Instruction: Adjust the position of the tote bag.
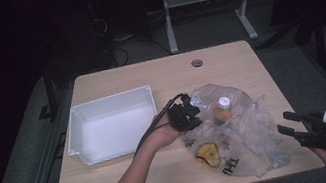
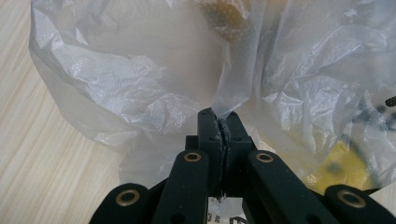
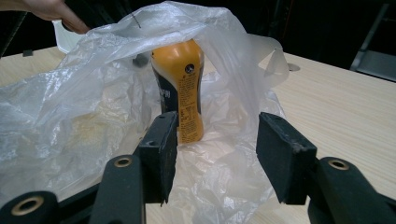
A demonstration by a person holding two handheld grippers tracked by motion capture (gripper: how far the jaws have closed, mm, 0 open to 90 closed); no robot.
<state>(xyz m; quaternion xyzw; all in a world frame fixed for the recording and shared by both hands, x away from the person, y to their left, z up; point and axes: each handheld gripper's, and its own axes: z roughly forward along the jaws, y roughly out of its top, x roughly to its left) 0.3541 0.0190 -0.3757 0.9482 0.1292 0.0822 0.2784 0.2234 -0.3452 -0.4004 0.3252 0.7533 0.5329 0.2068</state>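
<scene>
A: How far along is the unpacking, would you say?

B: Early, I'd judge. The white bin [image 1: 111, 126] near the desk's left edge has nothing in it, and both items sit inside the plastic bag [image 1: 239, 134], which lies crumpled toward the right half of the desk [image 1: 157, 72].

A: What is in the bag?

B: An orange bottle [image 1: 223, 109] with a white cap, standing upright around the middle of the bag, and a yellowish round thing [image 1: 207, 154] lying flat nearer the desk's front edge. I can't tell what that second one is through the film.

A: And the claws?

B: The left gripper [image 1: 186, 116] is clamped tight on a fold of the bag; in the left gripper view the jaws meet with a pinch of film [image 2: 224, 114] caught between them, at the bag's left side. It seems to be holding that edge up so the mouth stays open toward the other hand.

A: The right one?

B: The right gripper [image 1: 292, 123] hangs off the desk's right front corner, clear of the bag, jaws set moderately wide and holding nothing. In the right gripper view the bottle [image 3: 180, 88] stands straight ahead between the two pads, under a hood of plastic.

A: So what's left?

B: Nearly everything, as I read it: reach into the opening, grip the bottle, carry it to the bin, then do the same for the yellow thing.
</scene>
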